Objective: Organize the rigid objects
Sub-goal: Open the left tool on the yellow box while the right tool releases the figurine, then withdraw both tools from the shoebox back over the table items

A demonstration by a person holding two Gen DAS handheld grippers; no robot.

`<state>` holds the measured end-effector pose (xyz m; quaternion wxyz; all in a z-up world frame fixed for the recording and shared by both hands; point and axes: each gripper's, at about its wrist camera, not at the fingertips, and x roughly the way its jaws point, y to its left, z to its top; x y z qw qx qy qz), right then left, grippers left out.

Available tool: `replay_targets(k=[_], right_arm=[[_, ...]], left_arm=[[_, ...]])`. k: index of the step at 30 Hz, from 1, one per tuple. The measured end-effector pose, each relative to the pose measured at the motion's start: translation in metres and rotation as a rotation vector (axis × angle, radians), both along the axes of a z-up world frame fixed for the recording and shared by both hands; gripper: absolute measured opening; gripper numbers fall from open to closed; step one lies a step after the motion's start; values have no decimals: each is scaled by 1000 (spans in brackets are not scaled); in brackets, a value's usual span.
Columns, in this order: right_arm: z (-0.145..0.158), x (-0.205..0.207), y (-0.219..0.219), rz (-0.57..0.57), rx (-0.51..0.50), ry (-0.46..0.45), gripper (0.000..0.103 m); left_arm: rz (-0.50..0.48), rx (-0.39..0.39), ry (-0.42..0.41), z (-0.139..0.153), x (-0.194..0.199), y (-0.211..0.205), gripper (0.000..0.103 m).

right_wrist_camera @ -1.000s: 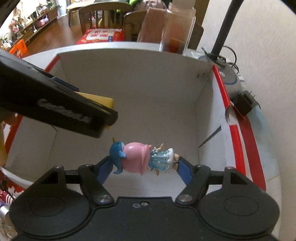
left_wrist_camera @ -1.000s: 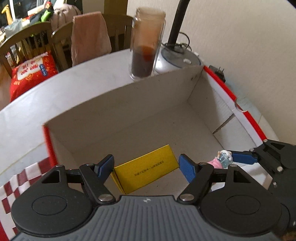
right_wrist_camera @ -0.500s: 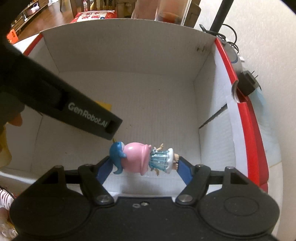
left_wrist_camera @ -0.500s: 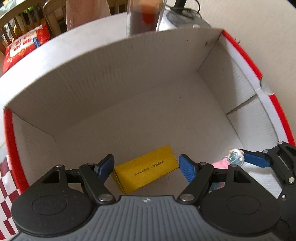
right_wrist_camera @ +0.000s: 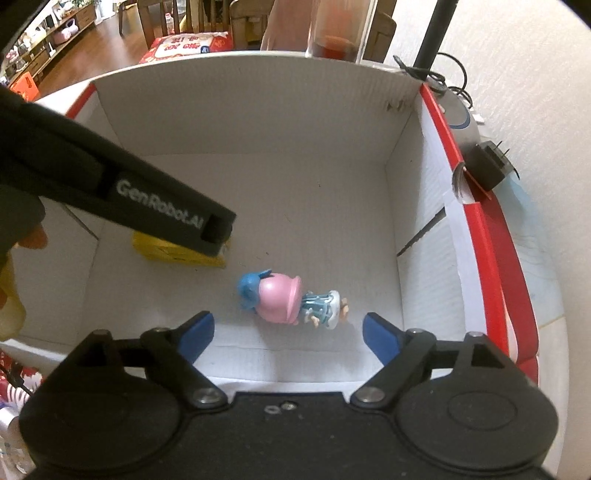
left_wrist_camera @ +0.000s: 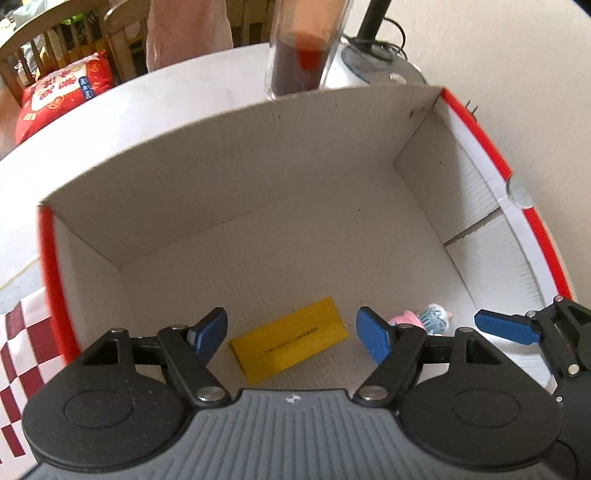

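Right wrist view: the right gripper (right_wrist_camera: 288, 328) has just been opening, its jaws clear of the pink figurine (right_wrist_camera: 284, 301) lying on the white box (right_wrist_camera: 258, 122) floor at centre; wooden chairs (right_wrist_camera: 162, 14) upper left. The left gripper (left_wrist_camera: 290, 332) gapes over the yellow packet (left_wrist_camera: 290, 345).

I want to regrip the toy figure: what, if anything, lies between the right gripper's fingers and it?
Nothing visible. The toy figure lies on the box floor just beyond the right gripper, whose fingers have just opened; the yellow box sits well aside.

home dining room | wooden chairs (left_wrist_camera: 55, 48) at 11 o'clock | white table (left_wrist_camera: 184, 96) | living-room shelves (right_wrist_camera: 44, 44) at 10 o'clock
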<state>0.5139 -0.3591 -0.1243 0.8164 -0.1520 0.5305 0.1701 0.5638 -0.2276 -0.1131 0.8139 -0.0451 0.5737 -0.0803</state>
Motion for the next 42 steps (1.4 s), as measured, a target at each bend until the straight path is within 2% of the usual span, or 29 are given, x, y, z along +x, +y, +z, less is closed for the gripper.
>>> replay_targets(k=[11, 21, 28, 32, 35, 36, 37, 42], right_arm=[[31, -20, 1, 17, 38, -58, 90], [64, -50, 3, 35, 90, -123, 92], [89, -84, 1, 59, 178, -189, 96], [97, -108, 4, 69, 221, -219, 98], [101, -126, 10, 81, 248, -236, 99], [102, -132, 13, 87, 257, -244, 99], [103, -139, 16, 92, 265, -252, 100], [107, -174, 33, 114, 305, -281, 100]], left_arm=[[-12, -18, -118, 47, -31, 5, 77], [17, -22, -218, 84, -73, 24, 77], [37, -50, -296, 114, -121, 49, 77], [40, -38, -334, 125, -150, 66, 77], [71, 3, -391, 135, -176, 80, 78], [81, 16, -409, 137, -185, 86, 83], [91, 21, -428, 140, -195, 93, 84], [110, 50, -480, 141, -237, 122, 85]])
